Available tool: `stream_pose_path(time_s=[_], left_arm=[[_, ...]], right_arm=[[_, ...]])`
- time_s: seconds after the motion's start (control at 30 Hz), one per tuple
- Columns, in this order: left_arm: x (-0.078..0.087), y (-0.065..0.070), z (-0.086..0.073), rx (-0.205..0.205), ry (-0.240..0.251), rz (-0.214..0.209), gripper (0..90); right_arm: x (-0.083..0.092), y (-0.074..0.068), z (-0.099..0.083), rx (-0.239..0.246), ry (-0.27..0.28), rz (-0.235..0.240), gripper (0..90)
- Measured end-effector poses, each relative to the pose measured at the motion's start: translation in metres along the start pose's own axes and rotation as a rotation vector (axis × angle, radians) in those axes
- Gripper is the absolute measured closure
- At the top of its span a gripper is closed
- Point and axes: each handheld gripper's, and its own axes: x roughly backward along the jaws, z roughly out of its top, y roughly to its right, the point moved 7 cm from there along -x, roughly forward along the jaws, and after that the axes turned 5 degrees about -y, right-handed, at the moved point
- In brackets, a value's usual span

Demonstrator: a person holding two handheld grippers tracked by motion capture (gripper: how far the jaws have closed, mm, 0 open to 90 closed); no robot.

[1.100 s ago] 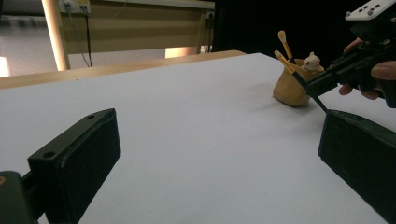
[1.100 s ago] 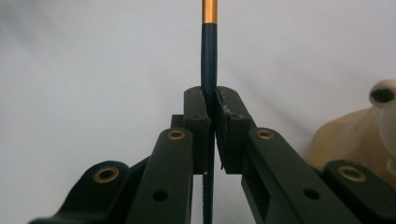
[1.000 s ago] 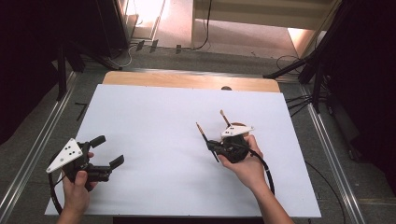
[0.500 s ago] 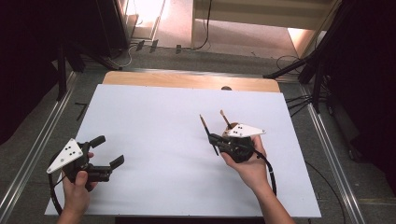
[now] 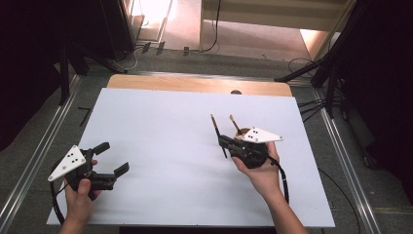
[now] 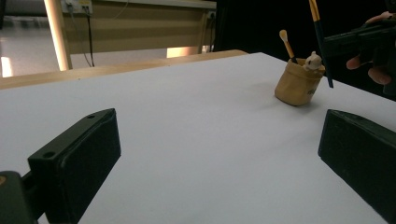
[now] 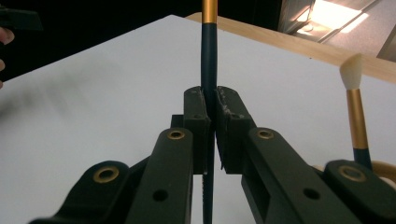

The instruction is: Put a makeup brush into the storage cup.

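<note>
The right tool [image 5: 225,142] is clamped on a dark brush [image 7: 208,51], which stands upright between its pads, just beside a small tan pot [image 6: 297,83]. A second brush [image 7: 356,112] stands in this pot. The left tool [image 5: 113,158] is wide apart, with nothing inside, far from the pot over the white bench [image 5: 160,126].

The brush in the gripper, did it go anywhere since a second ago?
Hardly. The right gripper stays shut on the dark brush and has edged slightly toward the far side of the table, beside the tan pot. The second brush still stands in that pot. The left gripper stays open, unmoved.
</note>
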Motion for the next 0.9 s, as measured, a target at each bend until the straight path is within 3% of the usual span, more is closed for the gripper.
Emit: stream_pose_path(time_s=[0.9], left_arm=[[0.002,-0.001,-0.003,0.008,-0.002,0.003,0.0]], right_arm=[[0.016,0.011,0.015,-0.01,0.13,-0.03,84.4]])
